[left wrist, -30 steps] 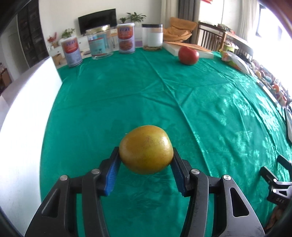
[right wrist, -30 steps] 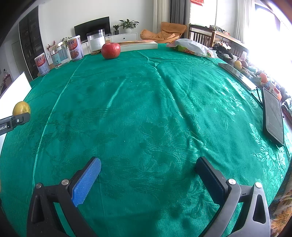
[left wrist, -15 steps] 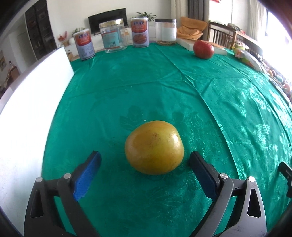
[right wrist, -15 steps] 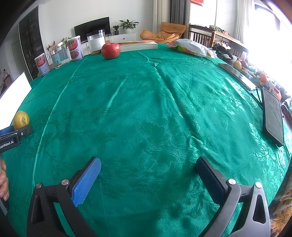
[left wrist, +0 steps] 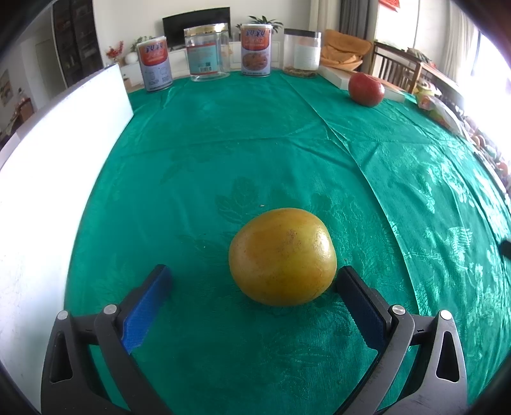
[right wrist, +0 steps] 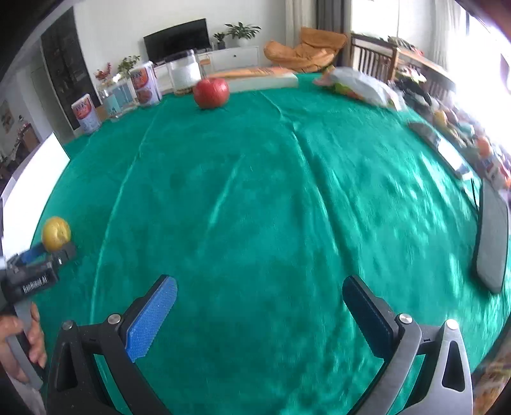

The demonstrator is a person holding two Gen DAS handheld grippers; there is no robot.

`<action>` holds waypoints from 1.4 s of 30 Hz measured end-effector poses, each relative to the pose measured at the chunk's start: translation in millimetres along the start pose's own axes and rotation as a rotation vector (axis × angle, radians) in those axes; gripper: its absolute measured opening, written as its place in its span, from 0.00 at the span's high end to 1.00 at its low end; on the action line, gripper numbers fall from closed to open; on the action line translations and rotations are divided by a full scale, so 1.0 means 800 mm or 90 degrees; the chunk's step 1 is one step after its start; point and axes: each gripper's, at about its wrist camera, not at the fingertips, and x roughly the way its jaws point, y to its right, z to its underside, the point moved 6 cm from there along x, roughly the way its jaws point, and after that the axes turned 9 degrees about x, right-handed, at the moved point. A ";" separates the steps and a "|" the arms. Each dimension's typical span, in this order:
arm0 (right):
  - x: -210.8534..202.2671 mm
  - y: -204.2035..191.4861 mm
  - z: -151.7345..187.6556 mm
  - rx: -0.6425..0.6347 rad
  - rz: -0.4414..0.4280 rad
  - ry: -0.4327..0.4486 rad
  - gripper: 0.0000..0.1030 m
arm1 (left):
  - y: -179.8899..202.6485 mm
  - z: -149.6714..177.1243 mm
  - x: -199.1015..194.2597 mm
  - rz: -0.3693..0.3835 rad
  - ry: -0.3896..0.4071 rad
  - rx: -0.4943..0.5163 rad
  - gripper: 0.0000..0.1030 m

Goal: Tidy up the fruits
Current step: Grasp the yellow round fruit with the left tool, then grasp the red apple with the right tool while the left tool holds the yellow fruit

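This is looking like a home, a living and dining room in one. A green patterned tablecloth (left wrist: 255, 143) is covering a big table, with food tins (left wrist: 154, 64) and jars (left wrist: 207, 52) standing along its far edge. Behind them a flat television (right wrist: 176, 40) is sitting on a low white cabinet (right wrist: 236, 57), potted plants (right wrist: 241, 31) are growing beside it, curtains (right wrist: 300, 16) are hanging, and wooden chairs (left wrist: 394, 68) are waiting near the bright window.

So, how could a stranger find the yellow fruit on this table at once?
Start from the green tablecloth and go to its near part, beside the white board. The yellow-orange fruit lies there between the opening jaws of the left gripper. The only other loose fruit, the apple, is red and far away.
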 end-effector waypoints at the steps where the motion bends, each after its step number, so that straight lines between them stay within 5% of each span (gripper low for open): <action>1: 0.011 -0.011 -0.028 -0.016 -0.008 0.005 0.00 | 0.000 0.000 0.000 0.000 0.000 -0.001 0.00; 8: 0.152 -0.074 -0.190 0.022 -0.097 0.013 0.00 | 0.000 -0.002 0.002 0.001 0.000 0.000 0.00; 16: 0.256 -0.108 -0.259 0.079 -0.078 -0.016 0.02 | 0.000 -0.002 0.002 0.001 0.000 0.000 0.00; 18: 0.270 -0.109 -0.259 0.074 -0.082 -0.048 0.33 | 0.000 -0.002 0.002 0.001 0.000 0.000 0.00; 20: 0.267 -0.104 -0.258 0.068 -0.063 -0.046 0.36 | 0.000 -0.002 0.002 0.001 0.000 -0.001 0.00; 29: 0.158 -0.068 -0.174 0.067 -0.140 -0.085 0.36 | 0.000 -0.003 0.002 0.000 -0.001 -0.001 0.00; 36: 0.036 -0.071 -0.022 0.001 -0.169 -0.086 0.36 | -0.001 -0.003 0.002 0.000 -0.001 -0.001 0.00; 42: 0.021 -0.092 0.083 -0.054 -0.123 -0.033 0.35 | -0.003 -0.004 0.002 -0.001 -0.001 -0.002 0.00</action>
